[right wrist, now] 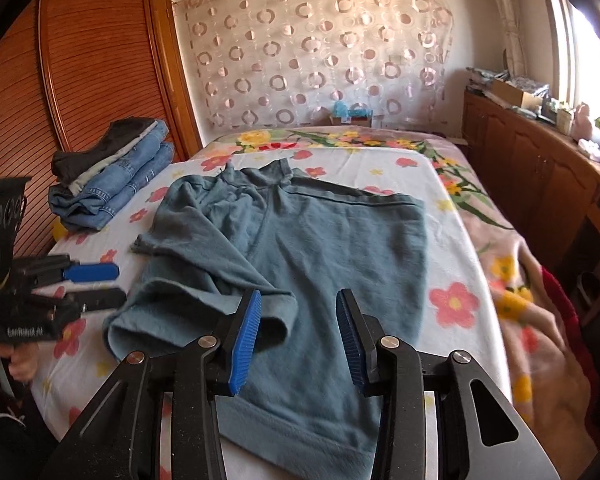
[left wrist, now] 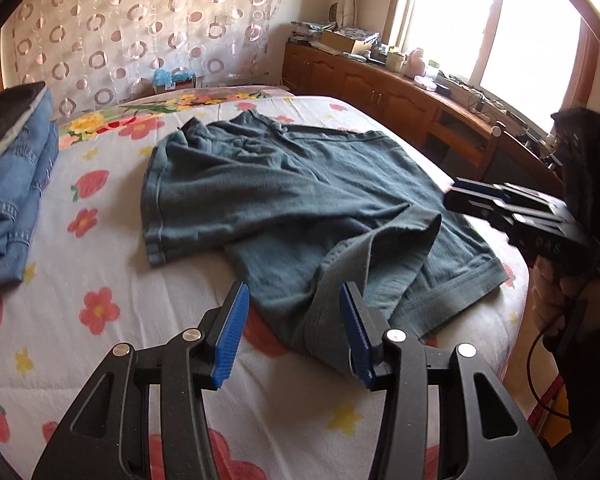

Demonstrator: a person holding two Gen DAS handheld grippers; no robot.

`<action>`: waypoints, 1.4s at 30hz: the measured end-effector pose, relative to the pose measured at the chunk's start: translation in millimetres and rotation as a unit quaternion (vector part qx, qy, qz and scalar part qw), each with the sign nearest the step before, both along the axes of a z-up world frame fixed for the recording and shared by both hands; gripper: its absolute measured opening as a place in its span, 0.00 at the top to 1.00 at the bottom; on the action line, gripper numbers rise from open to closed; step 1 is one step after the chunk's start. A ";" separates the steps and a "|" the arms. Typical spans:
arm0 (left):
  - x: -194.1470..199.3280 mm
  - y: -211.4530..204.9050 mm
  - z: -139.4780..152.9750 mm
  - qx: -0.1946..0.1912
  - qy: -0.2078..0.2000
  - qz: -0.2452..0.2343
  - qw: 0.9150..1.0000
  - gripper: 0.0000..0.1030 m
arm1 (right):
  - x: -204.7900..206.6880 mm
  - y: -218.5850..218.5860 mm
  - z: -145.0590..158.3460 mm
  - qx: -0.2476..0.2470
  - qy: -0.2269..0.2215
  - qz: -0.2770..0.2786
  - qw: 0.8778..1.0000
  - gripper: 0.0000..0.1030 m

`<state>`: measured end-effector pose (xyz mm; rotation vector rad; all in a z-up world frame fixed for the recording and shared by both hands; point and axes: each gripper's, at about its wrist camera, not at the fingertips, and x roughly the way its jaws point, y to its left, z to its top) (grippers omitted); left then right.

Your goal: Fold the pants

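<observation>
Now both hand-held grippers hover over the teal pants [right wrist: 300,240] on the floral bed [right wrist: 460,216].
The left hand-held gripper [left wrist: 296,332] stands with jaws apart over a rumpled leg hem, gripping nothing; the right hand-held gripper [right wrist: 298,336] is parted too, above the flatter leg. Folded jeans [right wrist: 116,184] sit stacked by the headboard.

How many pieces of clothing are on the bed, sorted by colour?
Teal: 1, the shorts spread on the bed.
Blue denim: 2, in the folded pile at the edge.
Dark: 1, on top of that pile.
Total: 4, though the pile may hide more.
</observation>
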<state>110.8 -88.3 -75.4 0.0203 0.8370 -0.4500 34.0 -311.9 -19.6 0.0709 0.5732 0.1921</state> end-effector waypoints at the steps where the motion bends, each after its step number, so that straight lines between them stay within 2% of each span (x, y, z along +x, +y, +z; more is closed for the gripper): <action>1: -0.8 0.0 -2.2 0.002 0.002 -0.002 1.000 0.53 | 4.7 0.7 -1.2 0.002 0.003 0.001 1.000 0.61; 6: -3.8 3.3 -10.0 0.004 0.008 0.001 1.000 0.53 | 24.3 0.8 -10.2 0.010 0.035 0.007 0.999 0.62; 7: -4.7 3.3 -11.2 0.003 0.009 0.002 1.000 0.53 | 27.1 2.5 -13.0 0.008 0.042 0.010 0.999 0.68; 9: -6.4 4.2 -13.7 0.002 0.011 0.001 1.000 0.53 | 31.0 5.6 -17.2 0.006 0.055 0.018 0.998 0.72; 11: -7.8 5.2 -16.6 -0.001 0.012 0.003 1.000 0.52 | 34.0 3.9 -22.6 0.020 0.069 0.027 0.997 0.84; 14: -8.0 6.5 -16.1 -0.001 0.008 0.009 1.000 0.46 | 31.2 1.0 -17.1 0.040 0.055 0.033 0.997 0.90; 21: -14.1 10.6 -6.5 -0.007 -0.008 0.017 1.000 0.43 | -1.9 -2.7 1.0 0.056 -0.006 0.031 0.998 0.93; 28: -19.4 8.4 4.5 -0.014 -0.025 0.014 0.999 0.41 | -39.3 -7.0 9.2 0.036 -0.031 0.002 0.999 0.93; 34: -20.8 4.2 8.1 -0.018 -0.036 0.013 0.999 0.41 | -61.6 -8.0 0.2 0.045 -0.022 -0.012 0.999 0.93; 37: -23.8 2.5 9.6 -0.013 -0.064 0.024 0.998 0.41 | -69.8 -6.9 -6.6 0.038 -0.013 -0.023 0.999 0.93; 42: -21.8 0.6 11.1 -0.008 -0.074 0.021 0.997 0.41 | -71.3 -11.9 -23.0 0.040 0.020 -0.036 0.998 0.93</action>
